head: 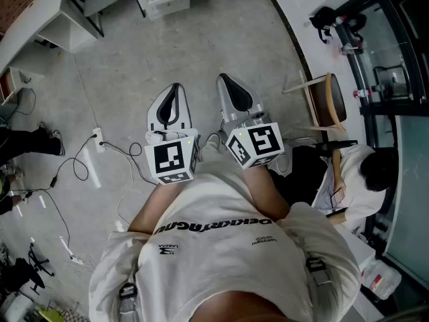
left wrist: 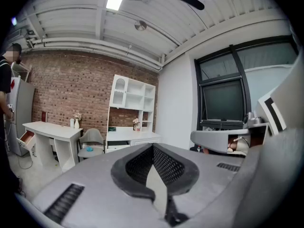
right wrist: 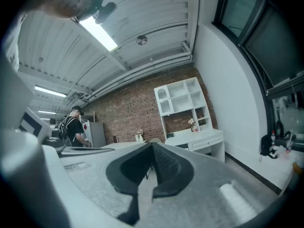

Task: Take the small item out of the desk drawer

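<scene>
I hold both grippers side by side at waist height over the grey floor, far from any desk. My left gripper (head: 175, 88) is shut with nothing between its jaws; its own view shows the pads meeting (left wrist: 153, 148). My right gripper (head: 222, 79) is shut and empty too, its black pads closed together (right wrist: 152, 148). Across the room, a white desk (left wrist: 52, 129) stands by the brick wall, and a drawer (left wrist: 26, 139) hangs open at its left end. No small item shows in any view.
A second white desk with a shelf hutch (left wrist: 130, 136) stands further right, a grey chair (left wrist: 91, 141) between the two. Cables and a power strip (head: 98, 139) lie on the floor at left. A wooden chair (head: 328, 102) and a seated person (head: 362, 180) are at right.
</scene>
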`<state>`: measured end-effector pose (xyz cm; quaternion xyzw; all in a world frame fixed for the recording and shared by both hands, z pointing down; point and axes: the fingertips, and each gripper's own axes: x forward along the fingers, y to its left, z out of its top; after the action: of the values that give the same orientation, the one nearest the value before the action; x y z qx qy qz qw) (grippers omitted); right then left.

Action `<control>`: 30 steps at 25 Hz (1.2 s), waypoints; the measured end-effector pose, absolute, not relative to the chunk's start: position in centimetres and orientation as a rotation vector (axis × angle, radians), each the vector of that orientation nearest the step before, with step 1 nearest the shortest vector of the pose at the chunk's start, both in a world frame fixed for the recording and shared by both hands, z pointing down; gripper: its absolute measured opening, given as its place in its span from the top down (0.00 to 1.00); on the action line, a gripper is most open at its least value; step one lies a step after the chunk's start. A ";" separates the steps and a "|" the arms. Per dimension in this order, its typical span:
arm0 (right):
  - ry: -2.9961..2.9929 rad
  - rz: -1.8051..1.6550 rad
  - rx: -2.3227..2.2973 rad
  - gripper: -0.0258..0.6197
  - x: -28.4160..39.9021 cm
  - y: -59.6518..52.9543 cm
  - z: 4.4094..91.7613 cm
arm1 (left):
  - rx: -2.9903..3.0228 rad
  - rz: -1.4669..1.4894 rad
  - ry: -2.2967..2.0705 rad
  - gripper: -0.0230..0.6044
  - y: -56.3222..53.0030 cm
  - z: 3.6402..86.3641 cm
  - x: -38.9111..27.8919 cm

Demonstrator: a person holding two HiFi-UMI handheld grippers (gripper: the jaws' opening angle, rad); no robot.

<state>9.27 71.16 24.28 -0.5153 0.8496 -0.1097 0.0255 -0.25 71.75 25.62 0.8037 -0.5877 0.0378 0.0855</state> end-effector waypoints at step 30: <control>2.703 -0.367 -1.511 0.96 16.3 55.1 29.0 | 2.278 0.139 -1.856 0.97 56.6 31.0 6.2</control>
<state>16.27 55.12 29.04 -0.4845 0.8668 -0.1177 0.0118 6.19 56.62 30.97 0.7705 -0.6278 0.0469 0.0998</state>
